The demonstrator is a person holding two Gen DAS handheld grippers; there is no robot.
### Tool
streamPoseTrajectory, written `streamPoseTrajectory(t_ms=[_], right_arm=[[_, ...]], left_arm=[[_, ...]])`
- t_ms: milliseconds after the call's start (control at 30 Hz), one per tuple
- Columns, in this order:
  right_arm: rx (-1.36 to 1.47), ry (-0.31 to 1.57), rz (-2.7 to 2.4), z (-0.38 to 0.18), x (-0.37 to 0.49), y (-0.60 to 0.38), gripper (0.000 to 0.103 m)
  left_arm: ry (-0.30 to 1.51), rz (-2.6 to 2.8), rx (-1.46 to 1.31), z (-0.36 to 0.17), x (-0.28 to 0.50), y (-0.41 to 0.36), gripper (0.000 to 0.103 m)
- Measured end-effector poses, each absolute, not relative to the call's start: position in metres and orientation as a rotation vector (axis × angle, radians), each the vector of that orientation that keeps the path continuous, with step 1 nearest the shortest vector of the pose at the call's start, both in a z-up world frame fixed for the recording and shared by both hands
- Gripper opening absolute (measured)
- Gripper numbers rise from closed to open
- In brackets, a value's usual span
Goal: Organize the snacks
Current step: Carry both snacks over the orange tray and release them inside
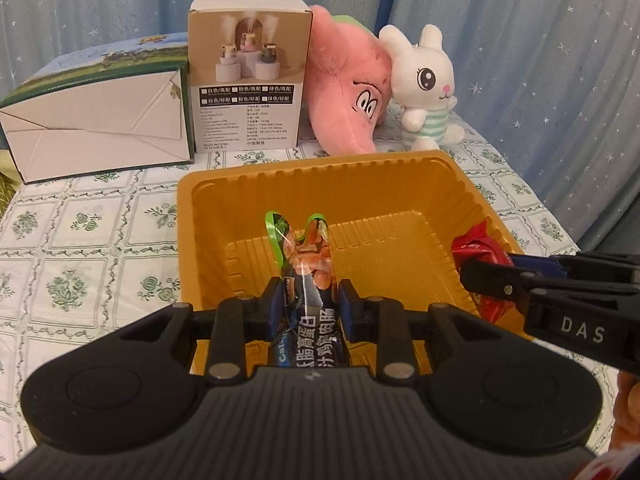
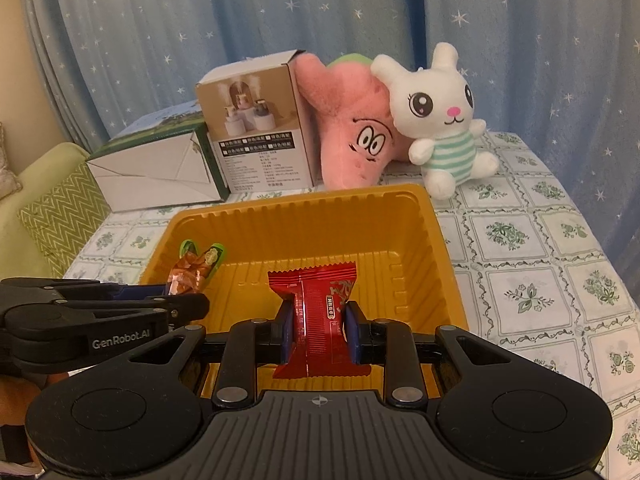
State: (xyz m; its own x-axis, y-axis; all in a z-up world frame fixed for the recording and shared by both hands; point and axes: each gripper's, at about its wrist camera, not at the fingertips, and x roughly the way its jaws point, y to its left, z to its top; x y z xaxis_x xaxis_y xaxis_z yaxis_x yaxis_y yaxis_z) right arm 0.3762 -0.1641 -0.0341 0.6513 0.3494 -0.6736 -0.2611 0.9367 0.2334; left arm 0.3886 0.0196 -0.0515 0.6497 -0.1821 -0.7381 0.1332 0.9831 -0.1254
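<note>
Glossy yellow plastic, ribbed along its walls, formed the square tray (image 2: 304, 216) on the floral checked tablecloth (image 2: 520, 264). The left gripper (image 1: 308, 304) pinched a crinkly dark sausage packet (image 1: 310, 280) with a green-edged, orange-printed top, held over the tray's near left side. The right gripper (image 2: 318, 330), level beside it, clamped a shiny red foil packet (image 2: 316, 312) with serrated ends above the tray's near edge; it possibly touched the floor, though that was unclear. Behind stood a cardboard box (image 1: 250, 76), a fuzzy pink plush (image 2: 352, 132) and a white rabbit (image 2: 436, 116).

Mustard-yellow tray (image 2: 304, 216), shiny red snack (image 2: 320, 308), pink plush (image 2: 352, 136), white bunny (image 2: 436, 116) in mint stripes, blue starry curtain (image 2: 200, 20), green floral-check tablecloth (image 2: 540, 280).
</note>
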Motion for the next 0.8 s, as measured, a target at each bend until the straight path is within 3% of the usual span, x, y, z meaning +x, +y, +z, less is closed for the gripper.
streamPoseTrajectory(t_ms=[167,567,600,667,800], right_arm=[[0.130,0.798,0.350,-0.038,0.376,-0.165,0.027],[0.180,0.770,0.366,-0.041,0.380,-0.166,0.028],[0.183,0.772,0.365,-0.041,0.380,-0.166,0.031],[0.204,0.765,0.345,-0.038,0.377,-0.171,0.058],[0.228,0.747,0.322,-0.029,0.361,-0.184,0.060]], left_arm=[[0.855,-0.166,-0.047,-0.059,0.390,0.020,0.037],[0.783,-0.118,-0.076,-0.039,0.355,0.049,0.045],[0.777,-0.119,-0.077,-0.036,0.351,0.050,0.045],[0.765,-0.120,-0.075,-0.031,0.341,0.052,0.047],[0.755,-0.104,-0.065,-0.023,0.317,0.053,0.056]])
